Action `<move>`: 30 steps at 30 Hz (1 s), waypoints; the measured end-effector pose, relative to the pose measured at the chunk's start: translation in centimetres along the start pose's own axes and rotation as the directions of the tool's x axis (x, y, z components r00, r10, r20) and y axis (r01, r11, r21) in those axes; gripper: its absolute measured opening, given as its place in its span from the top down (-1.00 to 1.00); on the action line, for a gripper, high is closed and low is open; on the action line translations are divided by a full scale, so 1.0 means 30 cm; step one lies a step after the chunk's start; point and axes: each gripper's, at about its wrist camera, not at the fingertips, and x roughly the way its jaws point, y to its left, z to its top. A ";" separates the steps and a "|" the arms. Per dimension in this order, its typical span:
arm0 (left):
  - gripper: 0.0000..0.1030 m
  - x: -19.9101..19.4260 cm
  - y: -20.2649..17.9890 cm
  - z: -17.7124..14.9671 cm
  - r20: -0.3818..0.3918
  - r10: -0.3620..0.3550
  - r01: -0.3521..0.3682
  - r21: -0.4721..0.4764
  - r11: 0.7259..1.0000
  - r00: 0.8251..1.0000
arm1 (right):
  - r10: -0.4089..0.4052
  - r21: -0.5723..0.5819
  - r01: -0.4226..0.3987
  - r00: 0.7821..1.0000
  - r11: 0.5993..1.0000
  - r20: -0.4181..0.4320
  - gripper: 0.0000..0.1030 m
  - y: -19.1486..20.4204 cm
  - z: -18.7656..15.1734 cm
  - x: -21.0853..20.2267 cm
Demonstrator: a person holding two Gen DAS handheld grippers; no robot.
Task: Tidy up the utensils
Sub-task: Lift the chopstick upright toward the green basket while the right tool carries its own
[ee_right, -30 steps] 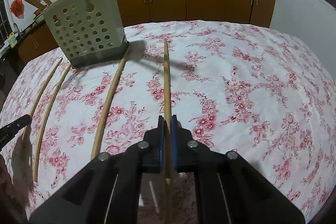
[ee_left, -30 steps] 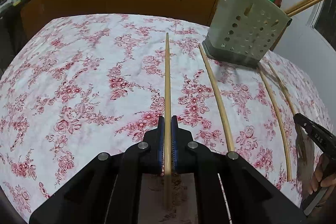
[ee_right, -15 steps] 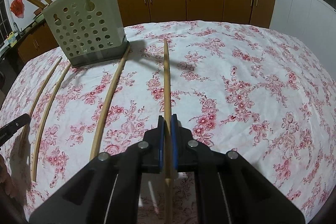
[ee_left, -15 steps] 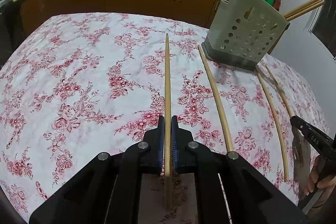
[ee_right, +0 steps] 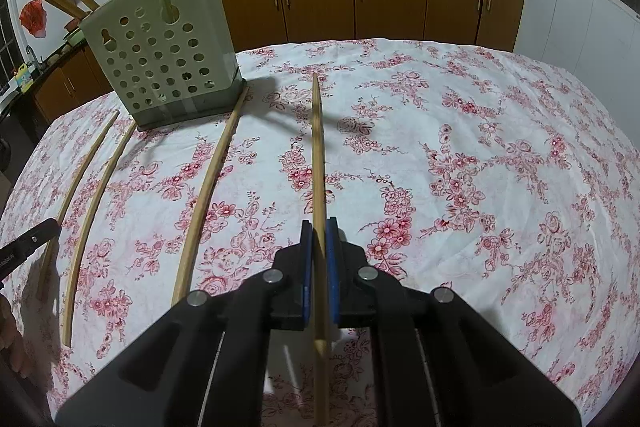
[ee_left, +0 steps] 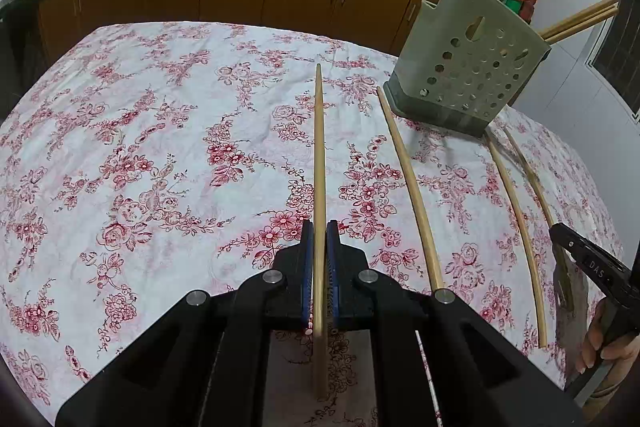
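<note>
Left gripper (ee_left: pixel 319 239) clenched on chopstick (ee_left: pixel 319 167), right gripper (ee_right: pixel 319 239) on another chopstick (ee_right: pixel 318 155); both pointing toward table's far edge.

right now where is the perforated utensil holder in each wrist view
Left wrist: the utensil holder stands upper right on the floral tablecloth, with chopsticks sticking out of its top.
Right wrist: the same holder stands upper left.
Shared landmark: the loose chopstick lying on the cloth, whose far tip ends by the holder's base.
</note>
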 end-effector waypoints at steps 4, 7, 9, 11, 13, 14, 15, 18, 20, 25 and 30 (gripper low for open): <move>0.84 0.000 0.000 0.000 0.000 0.000 0.000 0.000 1.000 1.000 | 0.000 0.000 0.000 1.000 1.000 0.000 0.82 -0.001 -0.001 0.000; 0.84 0.000 0.000 0.000 0.000 0.000 0.000 0.000 1.000 1.000 | 0.000 0.000 0.000 1.000 1.000 0.000 0.82 -0.001 -0.001 0.000; 0.84 -0.001 0.001 0.000 0.000 0.000 0.000 0.000 1.000 1.000 | 0.001 0.001 -0.001 1.000 1.000 0.000 0.82 0.000 0.000 0.000; 0.84 -0.001 0.001 0.000 0.000 -0.001 0.001 -0.001 1.000 1.000 | 0.004 0.003 -0.004 1.000 1.000 0.000 0.82 0.000 0.000 0.001; 0.84 -0.002 0.001 0.000 -0.001 0.005 -0.005 0.006 1.000 1.000 | 0.012 0.009 -0.012 1.000 1.000 0.000 0.82 -0.004 -0.003 -0.002; 0.84 -0.005 -0.005 -0.004 -0.002 0.016 -0.016 0.025 1.000 1.000 | 0.013 0.008 -0.013 1.000 1.000 0.000 0.82 -0.004 -0.005 -0.004; 0.84 -0.009 -0.012 -0.011 -0.004 0.027 -0.026 0.043 0.999 1.000 | 0.012 0.003 -0.012 1.000 1.000 0.000 0.82 -0.004 -0.010 -0.009; 0.84 -0.024 -0.023 -0.033 -0.006 0.044 -0.043 0.073 0.996 0.999 | 0.017 -0.006 -0.017 1.000 1.000 -0.001 0.82 -0.004 -0.028 -0.024; 0.84 -0.029 -0.027 -0.042 -0.006 0.047 -0.046 0.077 0.996 0.999 | 0.028 0.000 -0.028 1.000 1.000 -0.002 0.82 -0.009 -0.034 -0.029; 0.85 -0.027 -0.030 -0.042 -0.009 0.053 -0.052 0.094 0.994 0.999 | 0.030 -0.001 -0.030 1.000 1.000 -0.003 0.84 -0.011 -0.024 -0.040; 0.86 -0.087 -0.037 0.006 0.051 0.038 -0.043 0.096 0.994 0.998 | 0.041 0.008 -0.042 0.995 0.999 0.087 0.84 -0.024 0.025 -0.134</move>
